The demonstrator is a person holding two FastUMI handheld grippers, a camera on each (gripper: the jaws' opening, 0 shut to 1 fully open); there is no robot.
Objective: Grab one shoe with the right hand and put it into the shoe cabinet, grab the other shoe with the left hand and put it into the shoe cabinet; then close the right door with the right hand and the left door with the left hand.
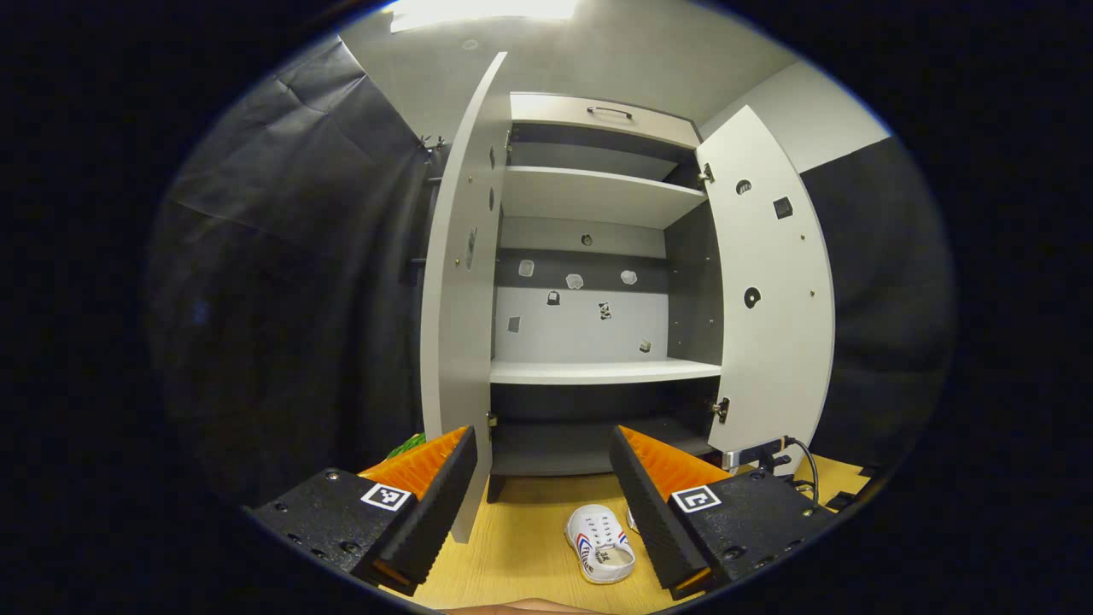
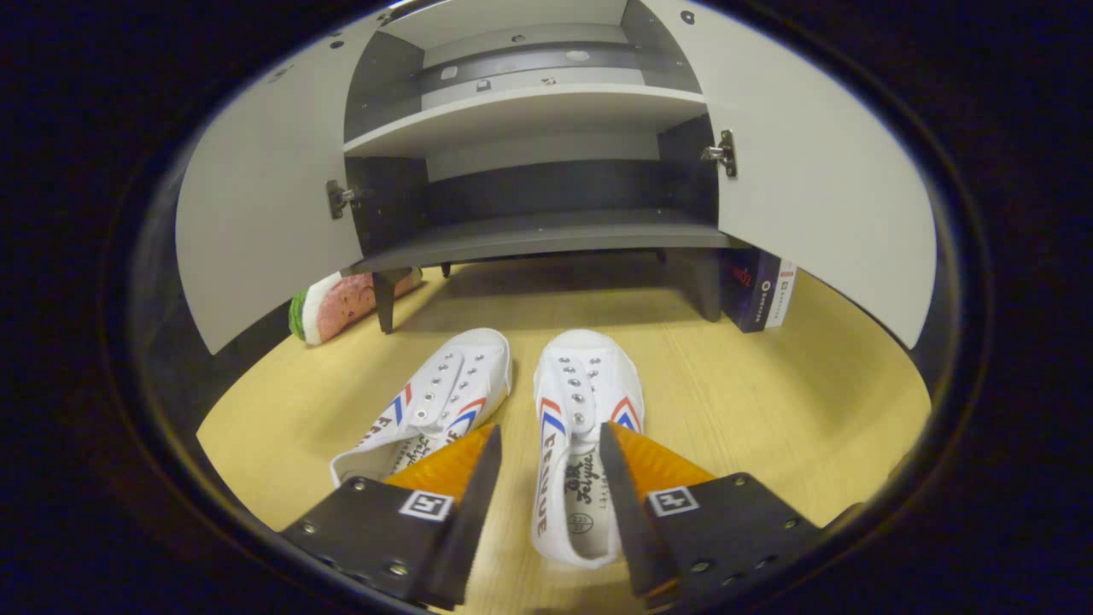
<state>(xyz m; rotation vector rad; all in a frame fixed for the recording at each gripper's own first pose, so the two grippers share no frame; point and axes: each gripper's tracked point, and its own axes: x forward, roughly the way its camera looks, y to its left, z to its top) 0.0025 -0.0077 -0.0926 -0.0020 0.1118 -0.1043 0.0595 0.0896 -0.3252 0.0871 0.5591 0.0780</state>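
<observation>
**Lining up on the right-hand shoe**

My right gripper (image 2: pixel 546 478) hangs with its jaws apart, straddling the heel of the right white sneaker (image 2: pixel 581 427) on the wooden floor (image 2: pixel 768 393); its mate, the left white sneaker (image 2: pixel 444 401), lies just beside it. I'd drop lower, pinch the heel collar squarely, then lift toward the shoe cabinet's (image 2: pixel 529 231) bottom shelf. My left gripper (image 1: pixel 542 487) waits spread wide, facing the open doors.

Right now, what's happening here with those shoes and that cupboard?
A person holding a gripper in each hand is about to put two white shoes into the shoe cabinet, whose doors stand open. The right gripper is open around the heel of the right-hand shoe, not yet squeezing. The other shoe lies beside it on the floor. The left gripper is open, facing the cabinet.
</observation>
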